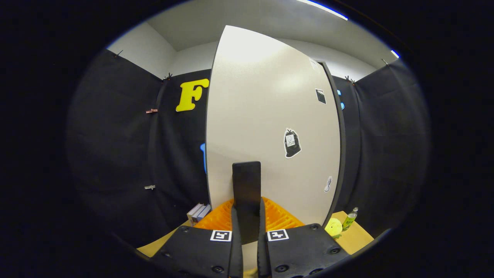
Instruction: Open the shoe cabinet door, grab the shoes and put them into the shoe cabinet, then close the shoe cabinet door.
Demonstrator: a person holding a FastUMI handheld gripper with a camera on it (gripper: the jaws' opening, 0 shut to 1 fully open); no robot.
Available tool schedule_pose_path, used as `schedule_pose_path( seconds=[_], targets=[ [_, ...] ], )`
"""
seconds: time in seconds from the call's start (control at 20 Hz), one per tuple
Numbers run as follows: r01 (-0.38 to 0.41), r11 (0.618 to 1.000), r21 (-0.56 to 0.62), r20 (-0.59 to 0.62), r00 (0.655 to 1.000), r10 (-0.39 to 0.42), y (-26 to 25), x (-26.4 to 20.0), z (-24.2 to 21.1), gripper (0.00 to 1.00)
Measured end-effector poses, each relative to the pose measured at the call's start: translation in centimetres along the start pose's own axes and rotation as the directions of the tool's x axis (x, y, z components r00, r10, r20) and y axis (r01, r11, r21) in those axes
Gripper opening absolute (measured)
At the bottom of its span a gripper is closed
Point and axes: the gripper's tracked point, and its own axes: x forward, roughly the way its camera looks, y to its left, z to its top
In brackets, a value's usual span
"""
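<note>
Two fingers [236,216] of the gripper [247,220] clamp the door [270,116] handle [246,185]; closed on it. Bottle [350,219] stands right of door, on table [357,235].

This is a staged recording booth inside a plain room, not a home. Black cloth walls [115,154] hang clipped along their top edge at left and right of the frame, with white room walls and a ceiling light strip [322,8] above them. A pale cabinet door [270,116] with stickers stands on a wooden worktop [355,235] at centre, with a green bottle [350,219] at lower right.
</note>
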Motion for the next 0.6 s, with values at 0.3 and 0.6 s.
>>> schedule_pose_path(
  seconds=[0.3, 0.6],
  targets=[
    [0.046, 0.999, 0.004, -0.003, 0.999, -0.046, -4.3, -4.1, 0.3, 0.18],
    [0.148, 0.989, -0.014, -0.017, 0.989, -0.148, -9.8, -7.4, 0.8, 0.17]
  ],
)
